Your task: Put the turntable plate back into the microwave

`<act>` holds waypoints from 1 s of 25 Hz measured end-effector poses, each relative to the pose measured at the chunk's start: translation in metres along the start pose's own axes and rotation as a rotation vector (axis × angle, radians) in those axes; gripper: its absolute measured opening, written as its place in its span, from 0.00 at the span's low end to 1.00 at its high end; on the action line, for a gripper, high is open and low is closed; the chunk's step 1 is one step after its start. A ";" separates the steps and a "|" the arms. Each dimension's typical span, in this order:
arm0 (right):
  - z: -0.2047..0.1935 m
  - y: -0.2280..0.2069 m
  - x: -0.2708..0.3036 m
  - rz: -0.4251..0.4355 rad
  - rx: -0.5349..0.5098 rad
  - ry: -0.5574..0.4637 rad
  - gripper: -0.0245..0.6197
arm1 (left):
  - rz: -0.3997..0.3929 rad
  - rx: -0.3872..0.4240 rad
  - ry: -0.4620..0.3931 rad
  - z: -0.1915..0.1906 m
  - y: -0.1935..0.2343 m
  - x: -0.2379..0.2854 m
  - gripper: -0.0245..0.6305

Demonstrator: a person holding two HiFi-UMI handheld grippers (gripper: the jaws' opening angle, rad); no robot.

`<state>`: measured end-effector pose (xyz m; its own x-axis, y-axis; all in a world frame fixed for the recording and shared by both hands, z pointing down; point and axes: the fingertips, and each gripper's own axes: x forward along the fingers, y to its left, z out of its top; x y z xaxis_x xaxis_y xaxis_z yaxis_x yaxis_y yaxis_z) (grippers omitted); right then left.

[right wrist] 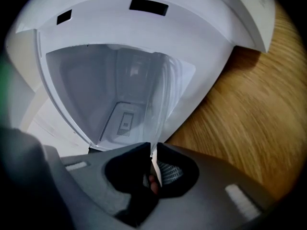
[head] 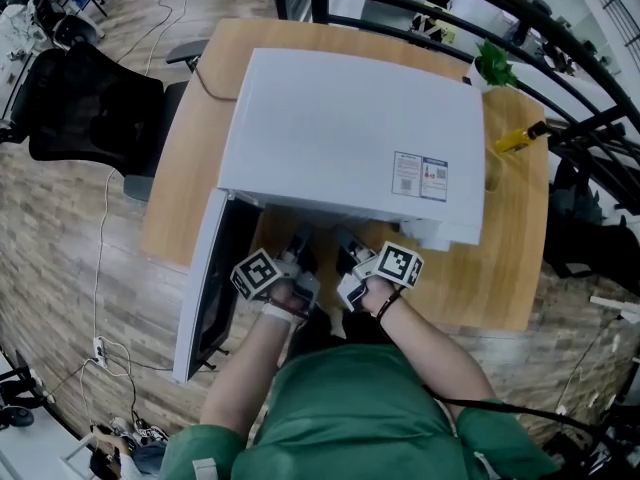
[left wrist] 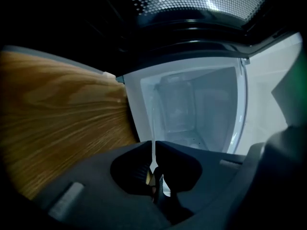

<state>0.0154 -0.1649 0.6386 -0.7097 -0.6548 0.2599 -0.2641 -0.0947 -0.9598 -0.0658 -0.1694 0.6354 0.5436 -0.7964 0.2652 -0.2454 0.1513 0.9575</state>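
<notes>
The white microwave (head: 350, 138) stands on a wooden table, its door (head: 205, 298) swung open to the left. Both grippers reach toward its open front, the left gripper (head: 298, 250) beside the right gripper (head: 350, 253). In the left gripper view, the clear glass turntable plate (left wrist: 201, 104) stretches ahead of the left gripper (left wrist: 153, 150), its thin rim clamped between the jaws. The right gripper (right wrist: 153, 152) is likewise shut on the plate (right wrist: 110, 90) at its rim. Through the glass I see the pale microwave cavity. From the head view the plate is hidden under the microwave's top.
The wooden table (head: 500, 268) runs on to the right of the microwave, with a yellow object (head: 515, 140) and a green plant (head: 492, 63) at its far right corner. A black office chair (head: 85, 103) stands at the left, black railings (head: 560, 58) behind.
</notes>
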 end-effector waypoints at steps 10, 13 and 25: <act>0.027 -0.001 -0.027 -0.107 -0.066 -0.102 0.14 | 0.003 0.013 0.011 0.000 -0.006 0.002 0.05; 0.035 -0.002 -0.031 -0.125 -0.072 -0.124 0.14 | 0.004 0.016 0.011 0.000 -0.007 0.004 0.05; 0.045 -0.005 -0.022 -0.198 -0.087 -0.125 0.09 | -0.023 0.045 -0.018 0.021 -0.023 0.019 0.05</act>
<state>0.0620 -0.1835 0.6327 -0.5540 -0.7178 0.4218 -0.4492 -0.1690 -0.8773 -0.0671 -0.2002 0.6164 0.5355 -0.8096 0.2404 -0.2685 0.1066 0.9574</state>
